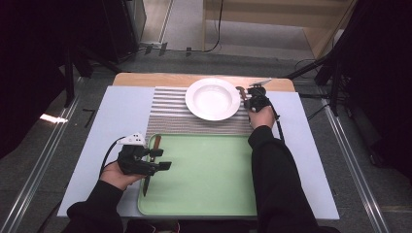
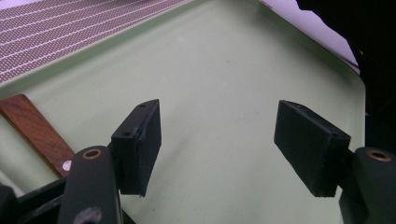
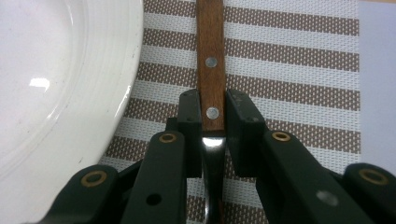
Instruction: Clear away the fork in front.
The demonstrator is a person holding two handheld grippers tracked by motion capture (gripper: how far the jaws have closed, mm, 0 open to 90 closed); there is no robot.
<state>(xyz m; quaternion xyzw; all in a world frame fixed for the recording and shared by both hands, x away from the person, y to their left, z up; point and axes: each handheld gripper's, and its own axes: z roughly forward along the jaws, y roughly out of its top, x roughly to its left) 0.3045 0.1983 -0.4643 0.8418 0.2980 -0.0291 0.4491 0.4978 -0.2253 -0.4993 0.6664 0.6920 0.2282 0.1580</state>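
Knife [image 3: 210,70], the wooden-handled one, sits on the striped mat [image 3: 289,60] just right of the white plate [image 3: 56,93], at the far right of the worktop [image 1: 311,160]. We see our right hand-held gripper [image 3: 212,126] clamped on it: pads press both sides of the handle at the rivet nearest the metal, handle pointing away from us, metal part running back under the jaws.

The right gripper view gives the grip detail. In the high view that same right hand-held gripper [image 1: 256,99] is small and dark beside the plate [image 1: 213,99], and only the brown handle end [image 1: 240,91] pokes out; contact can't be read from there.

The high view adds layout: green tray [image 1: 204,184] at the near edge, mat beyond it, plate on the mat. A second knife [image 1: 151,162] lies along the tray's left edge, under our left hand-held gripper [image 1: 163,166].

The left gripper view shows the left hand-held gripper [image 2: 217,140] wide open over bare tray floor [image 2: 219,65], nothing between the pads. A brown handle [image 2: 39,133] lies to the left of the jaws, outside them; we can't tell if it touches.

Pose: right arm reaches straight forward across the tray, sleeve over its right side, hand wrapped on the gripper body. Left hand low at the tray's left edge, jaws pointing right across it.
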